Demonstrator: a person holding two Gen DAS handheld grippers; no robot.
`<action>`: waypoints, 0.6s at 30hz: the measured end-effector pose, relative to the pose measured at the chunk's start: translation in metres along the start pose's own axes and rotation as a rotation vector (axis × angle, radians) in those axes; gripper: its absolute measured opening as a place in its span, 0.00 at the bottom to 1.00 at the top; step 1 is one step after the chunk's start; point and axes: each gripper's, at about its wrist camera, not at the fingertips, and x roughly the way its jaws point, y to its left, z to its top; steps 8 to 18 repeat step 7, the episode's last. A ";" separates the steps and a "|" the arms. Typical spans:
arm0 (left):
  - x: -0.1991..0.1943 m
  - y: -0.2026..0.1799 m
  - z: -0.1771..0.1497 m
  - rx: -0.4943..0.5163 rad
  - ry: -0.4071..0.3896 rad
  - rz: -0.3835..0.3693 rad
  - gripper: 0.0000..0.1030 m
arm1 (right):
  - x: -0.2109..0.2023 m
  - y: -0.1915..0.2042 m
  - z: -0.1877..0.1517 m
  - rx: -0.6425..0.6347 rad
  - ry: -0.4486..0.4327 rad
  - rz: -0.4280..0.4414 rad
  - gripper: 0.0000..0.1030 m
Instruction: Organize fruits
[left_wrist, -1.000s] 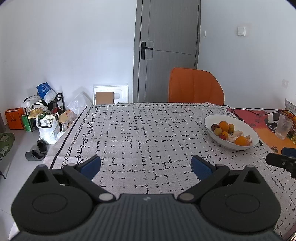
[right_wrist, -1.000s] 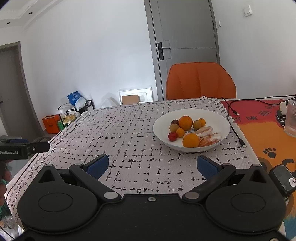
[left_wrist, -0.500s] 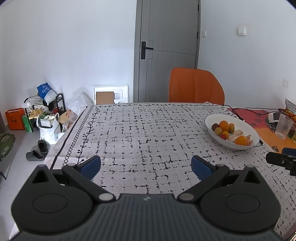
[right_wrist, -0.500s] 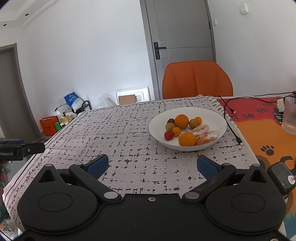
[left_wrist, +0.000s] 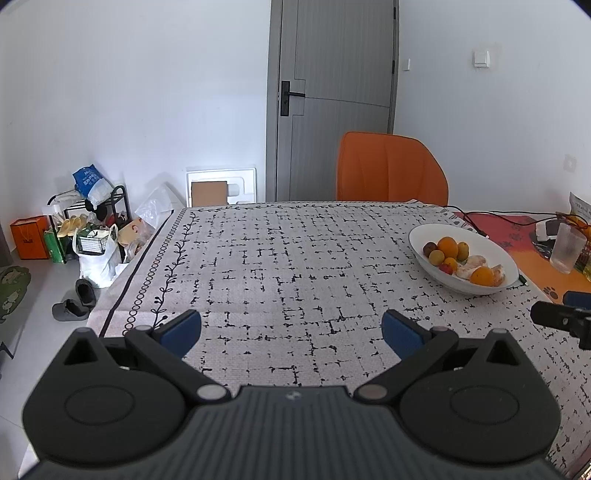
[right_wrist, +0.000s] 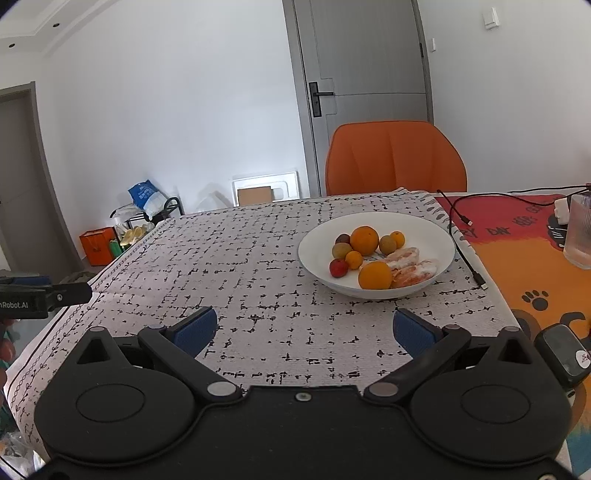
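- Hovering above the near edge of the tablecloth (right_wrist: 258, 280), the right gripper (right_wrist: 302, 330) has its blue-padded fingers (right_wrist: 194, 329) spread wide with nothing between them.
- The left gripper (left_wrist: 291, 328) hangs the same way over the cloth's near left part, its jaws spread and bare; its black tip also pokes in at the left rim of the right wrist view.
- Just beyond the right gripper sits the white bowl (right_wrist: 428, 236), shallow and wide, close to the cloth's right edge; from the left wrist it appears as a long oval (left_wrist: 495, 254) running from near right to far left.
- In the bowl lie a large orange (right_wrist: 374, 275) at the near side, with peeled orange segments (right_wrist: 413, 271) beside it, their long axes running left to right.
- A small red fruit (right_wrist: 338, 267) rests at the near left, next to a small orange one (right_wrist: 354, 259).
- Farther back sit a second large orange (right_wrist: 364, 240), a dark plum-like fruit (right_wrist: 342, 239) and a greenish-yellow fruit (right_wrist: 388, 244).
- A black cable (right_wrist: 465, 254) trails along the bowl's right side.
- A ribbed glass (right_wrist: 580, 232) stands on the orange mat (right_wrist: 524, 266) toward the right.
- An orange chair (right_wrist: 395, 158) stands at the tabletop's far edge.
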 end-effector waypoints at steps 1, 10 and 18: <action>0.000 0.000 0.000 0.001 -0.001 -0.002 1.00 | 0.000 0.000 0.000 0.002 -0.001 0.000 1.00; 0.000 -0.001 -0.001 0.006 -0.001 -0.007 1.00 | -0.003 -0.005 0.001 -0.003 -0.014 -0.014 1.00; 0.000 -0.001 -0.001 0.006 -0.001 -0.007 1.00 | -0.003 -0.005 0.001 -0.003 -0.014 -0.014 1.00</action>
